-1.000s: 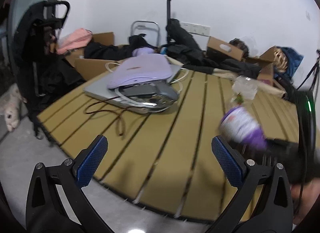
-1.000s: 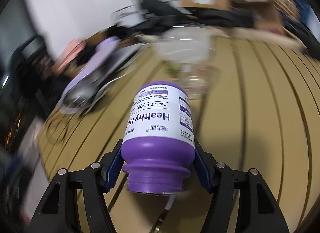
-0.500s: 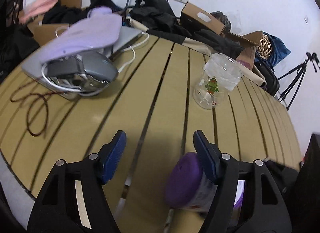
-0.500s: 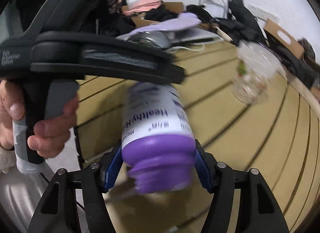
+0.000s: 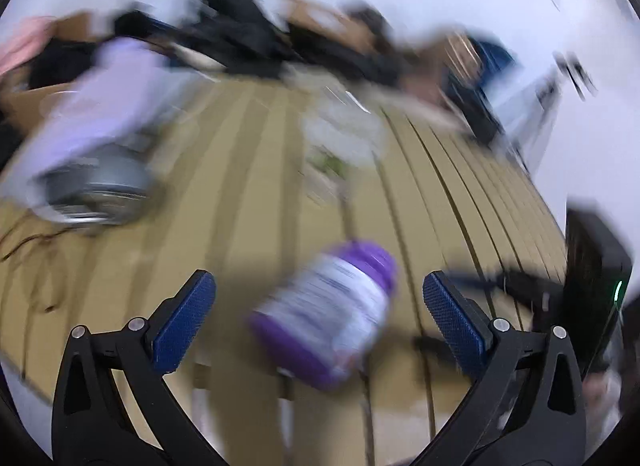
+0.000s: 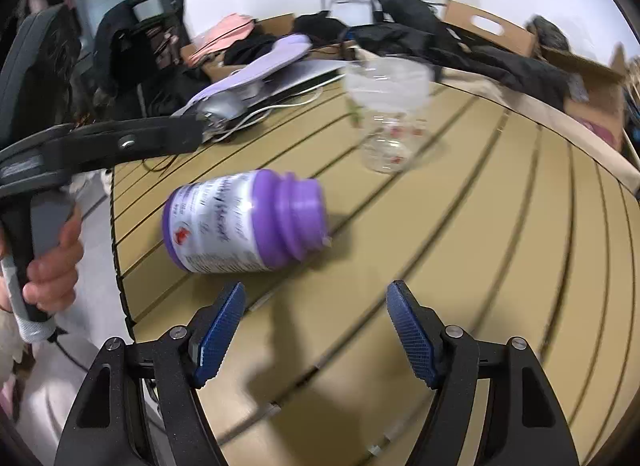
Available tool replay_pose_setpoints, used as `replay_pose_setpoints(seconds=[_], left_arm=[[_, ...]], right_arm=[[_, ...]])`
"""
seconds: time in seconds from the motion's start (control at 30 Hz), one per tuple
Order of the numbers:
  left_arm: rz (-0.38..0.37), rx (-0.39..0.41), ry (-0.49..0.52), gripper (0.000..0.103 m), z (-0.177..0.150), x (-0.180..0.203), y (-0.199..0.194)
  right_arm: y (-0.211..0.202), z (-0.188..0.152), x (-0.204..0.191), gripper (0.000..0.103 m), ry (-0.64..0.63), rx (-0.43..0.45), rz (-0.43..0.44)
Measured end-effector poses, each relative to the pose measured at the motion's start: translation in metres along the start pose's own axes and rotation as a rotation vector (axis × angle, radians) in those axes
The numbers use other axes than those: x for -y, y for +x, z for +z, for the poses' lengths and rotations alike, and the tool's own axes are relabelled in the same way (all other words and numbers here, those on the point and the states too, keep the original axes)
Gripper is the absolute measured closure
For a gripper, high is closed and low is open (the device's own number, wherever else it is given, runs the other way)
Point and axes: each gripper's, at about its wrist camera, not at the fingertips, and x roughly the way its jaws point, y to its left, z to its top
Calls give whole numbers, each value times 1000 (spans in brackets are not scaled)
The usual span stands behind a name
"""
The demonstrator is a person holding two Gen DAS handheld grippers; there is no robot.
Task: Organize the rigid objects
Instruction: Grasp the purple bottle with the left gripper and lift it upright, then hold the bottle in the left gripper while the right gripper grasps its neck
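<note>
Now right claw agape – empty; purple bottle lying apart.

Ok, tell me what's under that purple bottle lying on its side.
The purple bottle lies on the slatted table, with bare slats around it. The patch directly beneath it is covered, so anything under it cannot be seen.

**What things look made of**

The purple bottle at the middle of the frame is smooth, shiny plastic with a white paper label. The jar above it is clear and glossy. The table is matt tan slats. The finger pads at the bottom are rough, bumpy blue. Upper right sits a dull brown cardboard box.
</note>
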Motion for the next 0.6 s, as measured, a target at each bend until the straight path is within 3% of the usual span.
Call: replay_pose_setpoints(seconds=[0.07,0.13,0.17,0.23,0.4,0.53,0.6], left_arm=[[61,-71,100,2,-1,14,26],[104,-103,142,33,-2,18,41],[100,-119,129,40,-2,17,45],[79,-120,81,42,0,10,44],[81,-37,66,43,1,5,30],[56,135,85,43,2,7,1],[29,239,99,43,-1,6,-14]], right_arm=[[-6,0,10,25,31,9,-9],[-10,0,17,25,61,18,-7],[-11,-1,19,25,68,19,-9],[-12,-1,24,25,77,17,-6],[-12,4,27,25,102,32,18],[-20,22,31,25,166,101,123],[-21,39,34,25,205,129,228]])
